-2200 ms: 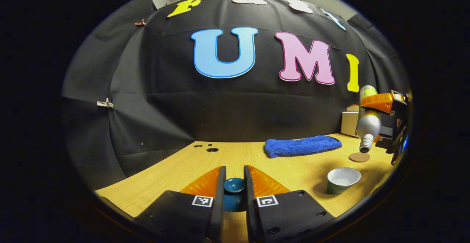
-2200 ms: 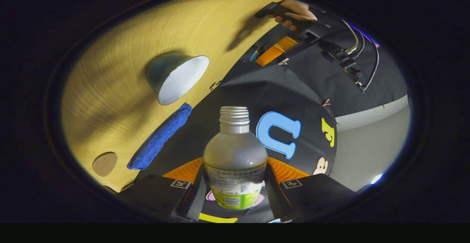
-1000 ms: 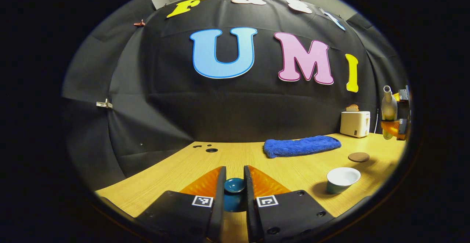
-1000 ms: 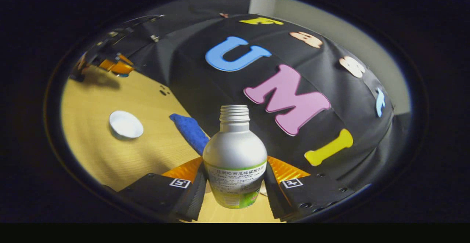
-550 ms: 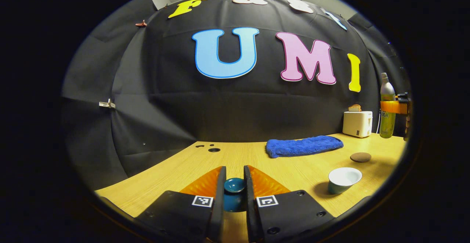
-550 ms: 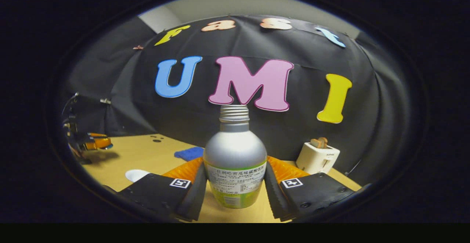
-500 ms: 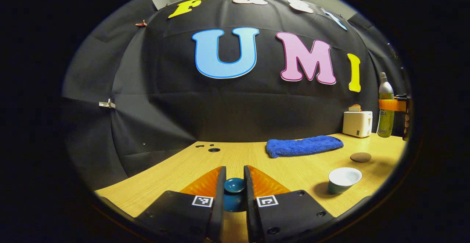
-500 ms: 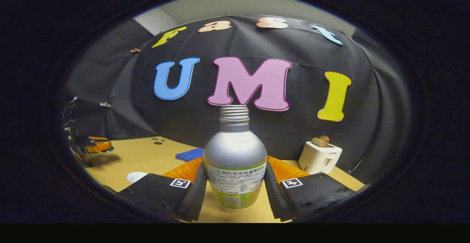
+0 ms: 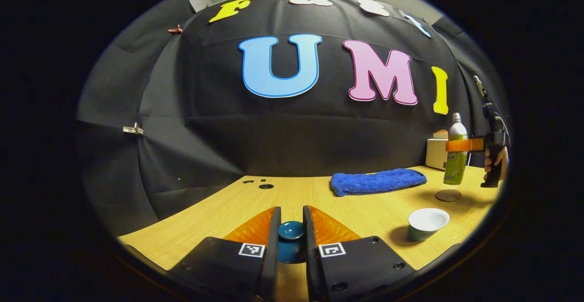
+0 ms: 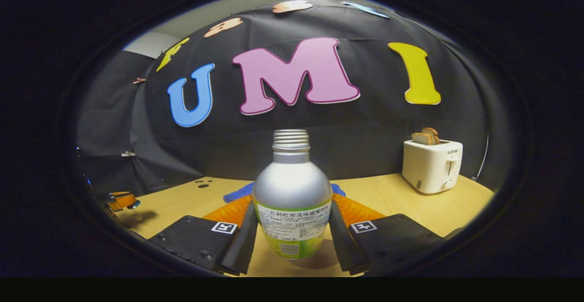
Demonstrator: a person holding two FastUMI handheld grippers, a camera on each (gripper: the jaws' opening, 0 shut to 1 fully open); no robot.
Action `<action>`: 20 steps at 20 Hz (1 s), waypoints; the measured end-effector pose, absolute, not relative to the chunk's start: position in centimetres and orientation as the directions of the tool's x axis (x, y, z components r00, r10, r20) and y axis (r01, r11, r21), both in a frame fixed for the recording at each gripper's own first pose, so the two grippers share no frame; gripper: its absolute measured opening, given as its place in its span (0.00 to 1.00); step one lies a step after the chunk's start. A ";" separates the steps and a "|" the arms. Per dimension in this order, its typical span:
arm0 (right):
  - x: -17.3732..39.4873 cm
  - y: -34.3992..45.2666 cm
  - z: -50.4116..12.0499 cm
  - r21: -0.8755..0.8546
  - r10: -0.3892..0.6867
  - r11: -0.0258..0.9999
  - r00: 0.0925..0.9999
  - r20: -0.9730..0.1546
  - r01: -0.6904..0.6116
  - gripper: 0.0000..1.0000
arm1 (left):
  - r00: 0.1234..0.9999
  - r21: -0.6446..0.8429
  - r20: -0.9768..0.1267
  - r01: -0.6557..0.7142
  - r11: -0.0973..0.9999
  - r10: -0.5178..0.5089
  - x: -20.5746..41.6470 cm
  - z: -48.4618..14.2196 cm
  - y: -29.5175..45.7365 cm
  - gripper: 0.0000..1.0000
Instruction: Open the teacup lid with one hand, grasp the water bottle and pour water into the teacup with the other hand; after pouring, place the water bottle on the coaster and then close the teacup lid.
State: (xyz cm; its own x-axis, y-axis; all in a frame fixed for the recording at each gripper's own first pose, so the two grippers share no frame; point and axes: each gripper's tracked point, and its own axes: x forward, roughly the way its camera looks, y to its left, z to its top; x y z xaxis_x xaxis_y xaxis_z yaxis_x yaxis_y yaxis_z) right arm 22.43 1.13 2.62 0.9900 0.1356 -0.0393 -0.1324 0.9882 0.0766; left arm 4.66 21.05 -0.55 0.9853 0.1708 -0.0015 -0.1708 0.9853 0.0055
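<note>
Right gripper (image 10: 290,236) clamped on the upright water bottle (image 10: 292,201), which hangs just above and slightly behind the coaster (image 9: 448,195); left gripper (image 9: 290,238) grips the lid (image 9: 291,230), teacup (image 9: 427,223) open between.

- The teacup lid (image 9: 291,231), a dark teal dome with a round knob, sits clamped between the left gripper (image 9: 290,229) fingers, just above the wooden table.
- The teacup (image 9: 427,223), white inside and uncovered, stands upright to that gripper's right.
- The water bottle (image 10: 292,197), silver-shouldered, green-labelled and uncapped, is upright in the right gripper (image 10: 292,226).
- The round brown coaster (image 9: 448,195) lies flat just below the bottle.
</note>
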 end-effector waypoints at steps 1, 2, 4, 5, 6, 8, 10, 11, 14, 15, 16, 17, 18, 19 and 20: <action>22.5 0.9 2.2 0.051 0.136 0.990 0.990 -0.036 -0.135 0.75 | 0.986 0.005 -0.002 -0.168 0.986 0.168 4.7 -0.5 21.0 0.29; 22.4 0.9 2.0 0.034 0.137 0.990 0.990 -0.029 -0.136 0.75 | 0.986 0.005 -0.002 -0.166 0.986 0.166 4.7 -0.6 20.9 0.29; 22.4 0.4 1.6 0.045 0.130 0.991 0.991 -0.026 -0.129 0.75 | 0.986 0.005 -0.002 -0.166 0.986 0.166 4.7 -0.6 21.0 0.29; 22.4 0.1 1.3 0.058 0.126 0.991 0.992 -0.032 -0.124 0.75 | 0.986 0.005 -0.002 -0.165 0.986 0.165 4.7 -0.5 21.0 0.29; 22.5 -0.1 0.9 0.060 0.121 0.991 0.992 -0.039 -0.118 0.75 | 0.986 0.005 -0.002 -0.166 0.986 0.166 4.7 -0.6 21.0 0.29; 22.8 -0.8 0.3 0.042 0.096 0.995 0.994 -0.046 -0.094 0.75 | 0.986 0.005 -0.002 -0.166 0.986 0.166 4.7 -0.5 20.9 0.29; 22.8 -1.2 -0.3 0.035 0.091 0.995 0.994 -0.058 -0.089 0.76 | 0.986 0.005 -0.002 -0.166 0.986 0.166 4.7 -0.6 20.9 0.29; 22.8 -1.4 -0.5 0.028 0.085 0.996 0.995 -0.058 -0.084 0.76 | 0.986 0.005 -0.002 -0.166 0.986 0.166 4.7 -0.5 20.9 0.29; 22.8 -1.4 -0.9 0.033 0.086 0.996 0.995 -0.056 -0.084 0.76 | 0.986 0.005 -0.002 -0.166 0.986 0.166 4.7 -0.5 20.9 0.29; 22.8 -1.4 -1.1 0.036 0.087 0.996 0.994 -0.059 -0.085 0.76 | 0.986 0.005 -0.002 -0.166 0.986 0.166 4.7 -0.5 20.9 0.29; 22.8 -1.3 -1.3 0.034 0.089 0.996 0.994 -0.056 -0.087 0.76 | 0.986 0.005 -0.002 -0.166 0.986 0.166 4.7 -0.5 20.9 0.29; 22.9 -1.3 -1.2 0.032 0.086 0.996 0.995 -0.050 -0.084 0.77 | 0.986 0.005 -0.002 -0.166 0.986 0.166 4.7 -0.5 20.9 0.29; 22.8 -1.4 -1.2 0.034 0.085 0.996 0.995 -0.050 -0.084 0.76 | 0.986 0.005 -0.002 -0.166 0.986 0.166 4.7 -0.5 20.9 0.29; 22.8 -1.4 -1.2 0.034 0.085 0.996 0.995 -0.049 -0.083 0.77 | 0.986 0.005 -0.002 -0.166 0.986 0.166 4.7 -0.6 20.9 0.29; 22.7 -1.4 -1.2 0.037 0.086 0.996 0.995 -0.051 -0.085 0.77 | 0.986 0.005 -0.002 -0.166 0.986 0.166 4.7 -0.5 20.9 0.29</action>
State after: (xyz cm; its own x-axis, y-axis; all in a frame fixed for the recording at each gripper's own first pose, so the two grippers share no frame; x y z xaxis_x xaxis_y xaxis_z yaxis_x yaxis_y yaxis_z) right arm 22.66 -1.40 -1.23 0.9950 0.0864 -0.0507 -0.0846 0.9957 0.0369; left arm 4.68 20.90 -0.50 0.9861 0.1663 -0.0021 -0.1663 0.9861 0.0050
